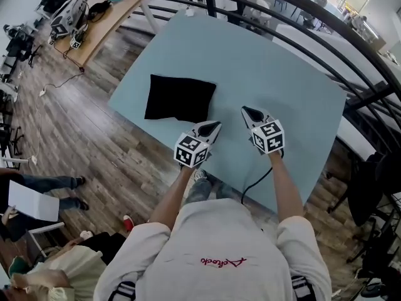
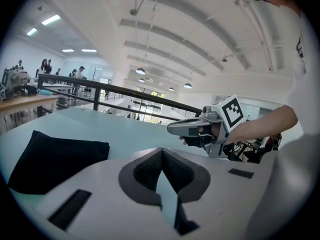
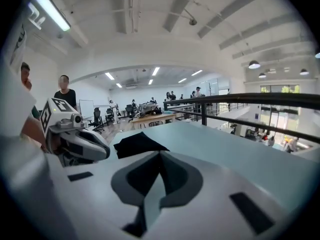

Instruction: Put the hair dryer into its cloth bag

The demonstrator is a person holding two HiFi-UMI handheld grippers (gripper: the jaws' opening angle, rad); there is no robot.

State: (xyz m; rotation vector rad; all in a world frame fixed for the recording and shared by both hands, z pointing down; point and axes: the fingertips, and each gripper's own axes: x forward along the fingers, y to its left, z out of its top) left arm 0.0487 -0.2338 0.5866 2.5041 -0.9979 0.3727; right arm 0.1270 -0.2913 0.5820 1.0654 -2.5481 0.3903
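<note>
Left gripper (image 1: 215, 126) and right gripper (image 1: 246, 111) are being held over the surface (image 1: 276, 68), fingers (image 2: 145, 174) pressed together, empty; no dryer is showing, presumably being contained already in the bag (image 1: 180, 98).

Cloth bag (image 1: 180, 98) lies flat on the left part of the table (image 1: 282, 80), in from every edge. Left gripper (image 1: 212, 126) is just right of the bag's near right corner, by the table's near edge. Right gripper (image 1: 249, 111) is further right, apart from it. Railing (image 1: 294, 27) runs behind the table. Workbench (image 1: 106, 14) stands far left.
</note>
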